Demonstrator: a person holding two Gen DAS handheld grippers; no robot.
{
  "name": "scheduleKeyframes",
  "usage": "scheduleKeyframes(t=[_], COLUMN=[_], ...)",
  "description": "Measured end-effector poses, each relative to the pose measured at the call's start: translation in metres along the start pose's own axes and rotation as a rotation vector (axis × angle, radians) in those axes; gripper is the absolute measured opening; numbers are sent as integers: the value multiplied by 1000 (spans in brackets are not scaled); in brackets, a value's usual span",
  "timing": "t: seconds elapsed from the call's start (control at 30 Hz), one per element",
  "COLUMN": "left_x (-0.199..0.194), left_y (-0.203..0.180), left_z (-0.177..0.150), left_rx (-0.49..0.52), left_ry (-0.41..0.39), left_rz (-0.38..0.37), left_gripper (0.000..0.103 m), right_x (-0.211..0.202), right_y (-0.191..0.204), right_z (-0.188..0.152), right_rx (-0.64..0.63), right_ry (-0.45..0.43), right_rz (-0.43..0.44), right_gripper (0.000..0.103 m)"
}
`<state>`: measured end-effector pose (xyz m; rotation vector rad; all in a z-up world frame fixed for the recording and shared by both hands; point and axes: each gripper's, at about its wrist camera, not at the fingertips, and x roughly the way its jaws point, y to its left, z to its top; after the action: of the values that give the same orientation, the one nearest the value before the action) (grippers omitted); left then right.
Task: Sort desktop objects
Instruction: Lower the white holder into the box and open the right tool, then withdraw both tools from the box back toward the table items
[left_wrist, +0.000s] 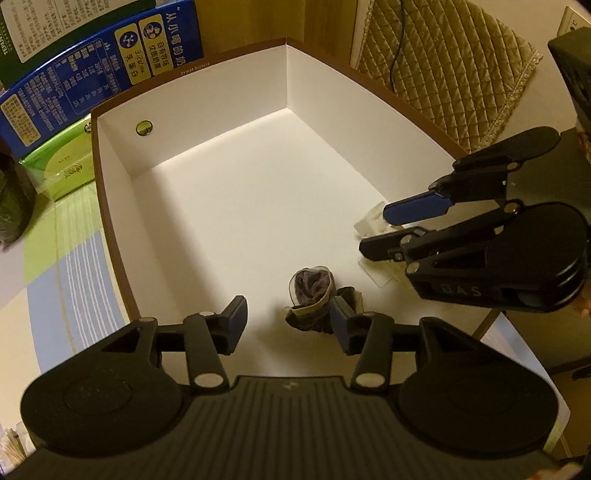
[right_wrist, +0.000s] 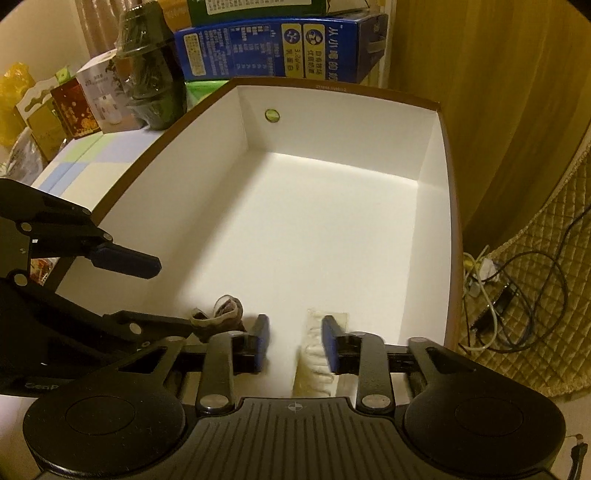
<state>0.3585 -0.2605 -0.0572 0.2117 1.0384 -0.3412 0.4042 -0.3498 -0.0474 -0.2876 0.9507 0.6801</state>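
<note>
Reading "3.2g" among Chinese print on the blue carton (left_wrist: 99, 70) (the rest is too small), both grippers hang over the white box (left_wrist: 207, 155). The left gripper (left_wrist: 288, 321) is parted, its right pad beside the dark wrapped bundle (left_wrist: 312, 295) on the box floor; the right gripper (right_wrist: 295, 343) is parted over a clear packet (right_wrist: 317, 354).

The right gripper (right_wrist: 295, 343) hangs over the white box (right_wrist: 448, 177), jaws apart. A clear packet (right_wrist: 317, 354) lies between them; a dark bundle (right_wrist: 225, 314) sits at ten o'clock.

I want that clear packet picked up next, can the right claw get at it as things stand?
Probably yes. The right claw stands open directly over the clear packet on the floor of the white box, and nothing lies between them.
</note>
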Motion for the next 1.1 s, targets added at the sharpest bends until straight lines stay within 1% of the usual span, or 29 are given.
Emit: scheduleKeyframes(t=[0.03,0.07,0.2,0.3,0.37,0.43,0.63,0.67,0.7,0.87,1.0,1.1], left_x=[-1,-3,-12,-19,-24,-28,-47,-50,-54,-72,-88,-101], left_y=[0,0,1,2,2,3,6,7,7,9,10,12], left_z=[0,0,-4,-7,-9,-12,-21,-23,-24,-34,-43,-50], left_rx=[-1,-1,-2,-8,-14,-21,-55,-62,-68,-103,-125,-138], left_ry=[-3,-8,-19,-31,-34,-35,-64,-69,-75,-100,-122,-138], left_rz=[1,1,-1,-7,-2,4,16,22,27,38,48,49], left_gripper=[49,53,55,63,63,63,70,74,76,78,83,84], right_x=[-3,-6,-17,-27,-35,-43,-63,-65,-68,-78,-87,-93], right_y=[1,3,6,8,8,9,16,18,19,26,35,42], right_z=[-1,-2,-7,-11,-13,-16,-21,-22,-23,-28,-34,-38], right_rx=[-3,-6,-3,6,19,35,49,50,53,79,101,121], right_ry=[-8,-14,-27,-40,-55,-77,-128,-133,-140,-163,-181,-185], right_rz=[9,9,21,-4,-9,-3,3,4,3,-4,-14,-24], right_gripper=[45,46,52,62,68,82,95,96,97,101,101,101])
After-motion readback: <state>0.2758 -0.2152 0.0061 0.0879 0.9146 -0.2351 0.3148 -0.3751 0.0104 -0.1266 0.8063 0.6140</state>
